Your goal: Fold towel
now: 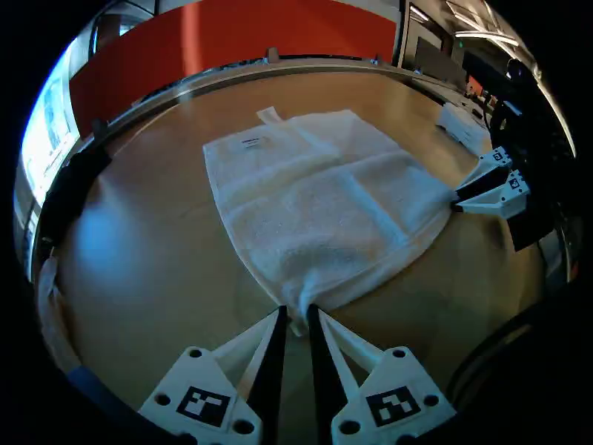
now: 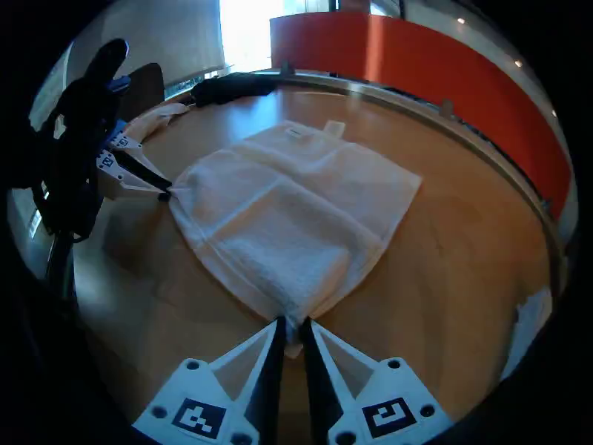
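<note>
A white towel (image 1: 326,200) lies spread on the round wooden table (image 1: 148,245), with fold creases and a small loop tag at its far edge. My left gripper (image 1: 296,315) is shut on the towel's near corner. In the left gripper view the right gripper (image 1: 454,202) pinches the towel's right-hand corner. The right gripper view has the same towel (image 2: 289,215) in front of me, my right gripper (image 2: 293,326) shut on its nearest corner. The left gripper (image 2: 167,194) holds the corner at the left there.
An orange wall panel (image 1: 244,37) stands behind the table's far rim (image 1: 244,74). A dark object (image 2: 230,87) lies at the far edge of the table, and another pale cloth (image 2: 159,115) beside it. A white item (image 1: 463,126) sits at the table's right edge.
</note>
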Available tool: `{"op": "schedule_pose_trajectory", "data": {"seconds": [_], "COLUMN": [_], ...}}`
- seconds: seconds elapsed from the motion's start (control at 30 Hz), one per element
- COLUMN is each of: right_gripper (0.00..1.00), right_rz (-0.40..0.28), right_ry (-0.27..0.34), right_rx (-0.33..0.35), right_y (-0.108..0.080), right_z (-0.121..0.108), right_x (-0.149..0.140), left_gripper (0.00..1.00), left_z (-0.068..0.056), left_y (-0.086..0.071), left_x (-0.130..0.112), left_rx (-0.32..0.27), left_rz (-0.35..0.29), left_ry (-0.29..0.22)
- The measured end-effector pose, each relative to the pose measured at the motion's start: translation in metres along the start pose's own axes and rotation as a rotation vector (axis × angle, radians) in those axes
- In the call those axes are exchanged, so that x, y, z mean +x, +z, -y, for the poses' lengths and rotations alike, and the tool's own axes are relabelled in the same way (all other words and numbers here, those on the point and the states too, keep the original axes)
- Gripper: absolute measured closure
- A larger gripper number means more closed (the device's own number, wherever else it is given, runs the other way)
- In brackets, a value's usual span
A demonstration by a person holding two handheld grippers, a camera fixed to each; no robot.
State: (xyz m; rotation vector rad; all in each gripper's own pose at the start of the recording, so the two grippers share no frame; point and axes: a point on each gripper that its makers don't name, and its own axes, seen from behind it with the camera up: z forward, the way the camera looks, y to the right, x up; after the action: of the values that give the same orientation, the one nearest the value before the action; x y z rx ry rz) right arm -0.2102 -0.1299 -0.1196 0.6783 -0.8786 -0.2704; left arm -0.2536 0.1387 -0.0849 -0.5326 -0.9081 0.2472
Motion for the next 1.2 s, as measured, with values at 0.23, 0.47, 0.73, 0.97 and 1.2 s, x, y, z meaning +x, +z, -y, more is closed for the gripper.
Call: {"op": "schedule_pose_trajectory", "data": {"seconds": [0.23,0.47,0.73,0.97,1.2], "right_gripper": [0.86,0.87,0.87,0.87,0.87], "right_rz": [-0.012,-0.031,-0.046,-0.042,-0.047], "right_ry": [0.029,0.034,0.024,0.014,0.016], "right_rx": [-0.005,-0.009,-0.006,-0.006,-0.007], "right_y": [-0.006,-0.012,-0.017,-0.015,-0.017], "right_z": [-0.004,-0.007,-0.006,-0.006,-0.005], "right_x": [0.005,0.012,0.019,0.019,0.019], "left_gripper": [0.83,0.85,0.85,0.85,0.89], "left_z": [-0.008,-0.011,-0.011,-0.014,-0.014], "left_y": [-0.002,-0.005,-0.009,-0.004,-0.002], "left_x": [0.001,0.008,0.004,-0.004,-0.005], "left_rx": [-0.026,-0.027,-0.033,-0.034,-0.032], "left_rz": [-0.003,-0.014,0.005,0.046,0.047], "left_ry": [-0.045,-0.045,-0.066,-0.047,-0.006]}}
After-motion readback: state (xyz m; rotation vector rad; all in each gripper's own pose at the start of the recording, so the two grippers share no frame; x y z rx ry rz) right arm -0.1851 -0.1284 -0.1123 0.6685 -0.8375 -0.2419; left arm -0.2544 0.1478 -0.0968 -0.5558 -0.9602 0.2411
